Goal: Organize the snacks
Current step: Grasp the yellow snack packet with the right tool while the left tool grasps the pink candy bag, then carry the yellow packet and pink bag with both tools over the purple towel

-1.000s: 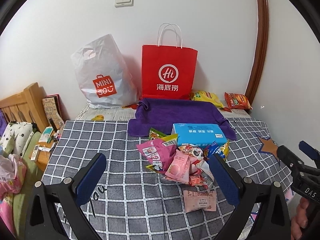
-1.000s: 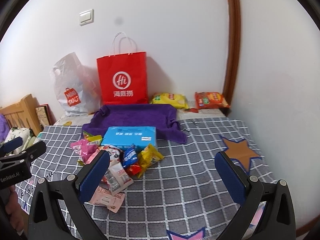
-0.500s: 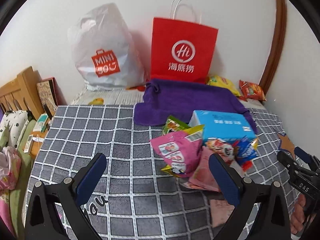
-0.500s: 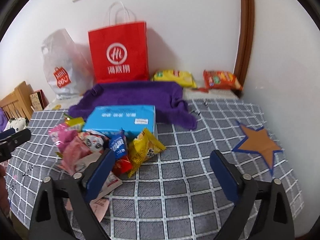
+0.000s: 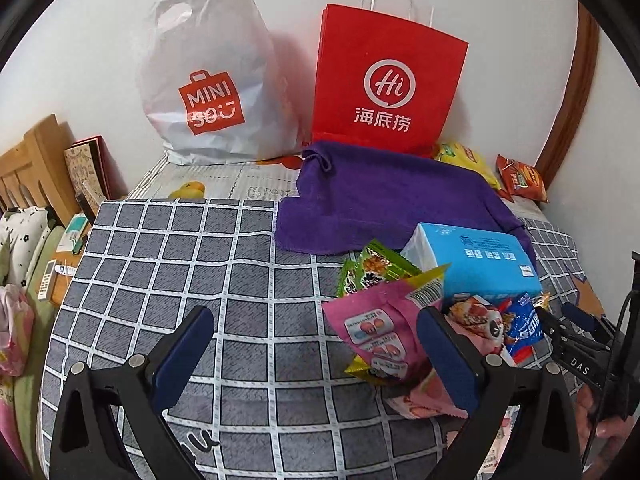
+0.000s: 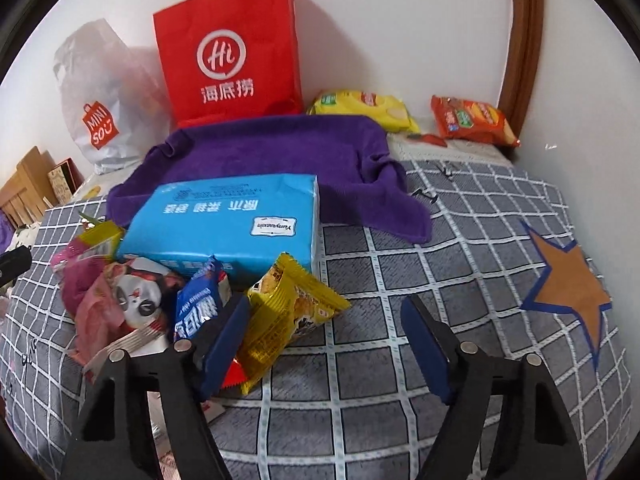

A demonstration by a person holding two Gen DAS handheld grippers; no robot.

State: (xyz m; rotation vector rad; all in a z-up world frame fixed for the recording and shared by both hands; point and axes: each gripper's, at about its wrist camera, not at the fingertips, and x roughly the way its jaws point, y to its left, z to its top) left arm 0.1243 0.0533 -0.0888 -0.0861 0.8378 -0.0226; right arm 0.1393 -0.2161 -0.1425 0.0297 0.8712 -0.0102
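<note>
Several small snack packets lie heaped on the grey checked bedcover [image 6: 400, 264], against the near side of a light blue soft-wrapped tissue pack [image 6: 224, 220]: a crinkled yellow foil packet [image 6: 292, 308], a dark blue wrapper [image 6: 198, 308], a panda-print sachet [image 6: 140, 296], and a large pink pouch [image 5: 376, 328] with a green packet [image 5: 376, 268] behind it. Step in hand, as I judge it: the approach for a first pick; nothing is held yet. The right gripper [image 6: 324, 344] sits low over the pile with its jaws closing, the left finger over the yellow packet's near edge, the right finger over bare cover; no pad presses anything, and the packet lies only partly in the gap. The left gripper [image 5: 316, 352] is spread wide, its right finger in front of the pink pouch, nothing between the fingers. Next move likely calls for centring on the yellow packet before the pinch; crinkly foil may slip. A spread purple towel [image 6: 280, 152] lies behind the pack, then a red paper carrier bag [image 6: 228, 52] and a white plastic shopping bag [image 5: 208, 80] by the wall. Against the picture a second ago, both grippers are closer and lower and the right has narrowed.
</note>
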